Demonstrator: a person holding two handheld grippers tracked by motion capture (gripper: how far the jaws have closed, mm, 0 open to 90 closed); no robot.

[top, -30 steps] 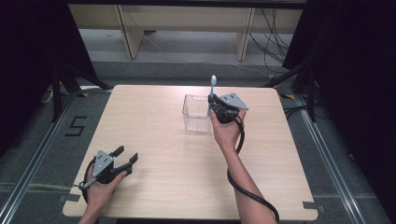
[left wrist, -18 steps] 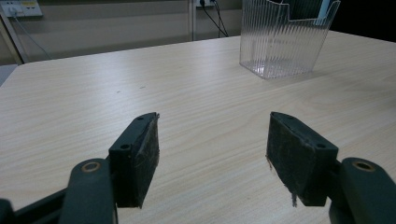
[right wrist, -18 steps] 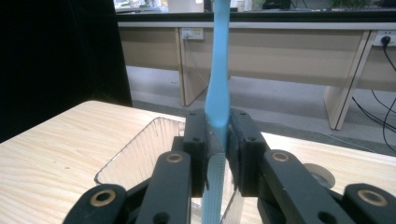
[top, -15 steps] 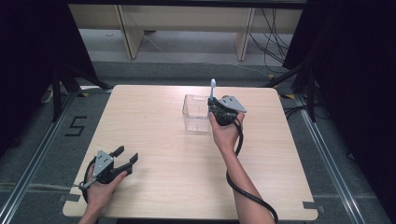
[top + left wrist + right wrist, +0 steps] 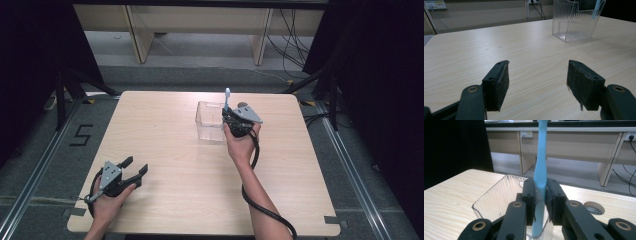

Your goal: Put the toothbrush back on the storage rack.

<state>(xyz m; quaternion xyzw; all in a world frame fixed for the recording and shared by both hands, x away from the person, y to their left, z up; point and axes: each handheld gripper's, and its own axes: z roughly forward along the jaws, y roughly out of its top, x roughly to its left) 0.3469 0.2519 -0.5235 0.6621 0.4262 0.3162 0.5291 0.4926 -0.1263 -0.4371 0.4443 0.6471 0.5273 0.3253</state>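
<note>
Holding a blue toothbrush (image 5: 541, 167) upright, the right gripper (image 5: 235, 121) hangs over the near right corner of the clear bin (image 5: 210, 121), at about 1 o'clock from the table (image 5: 165, 115) centre. Its jaws are clenched on the handle partway up; in the right gripper view the lower end of the toothbrush already dips inside the ribbed wall of the bin (image 5: 499, 195), while the upper end rises out of the picture. The left gripper (image 5: 131, 172) rests at 8 o'clock, well apart from the bin (image 5: 576, 22), released and holding nothing, its pads (image 5: 499, 82) spread wide over bare wood.

Risks, as judged from this pose: the grasp sits near the wall, so a sideways drift may catch the rim and tip or slide the light bin, which nothing steadies. A release from this height may let the toothbrush topple against one wall and, being taller than the bin, lever it over or fall out. A slight tilt in the jaws would worsen both.
</note>
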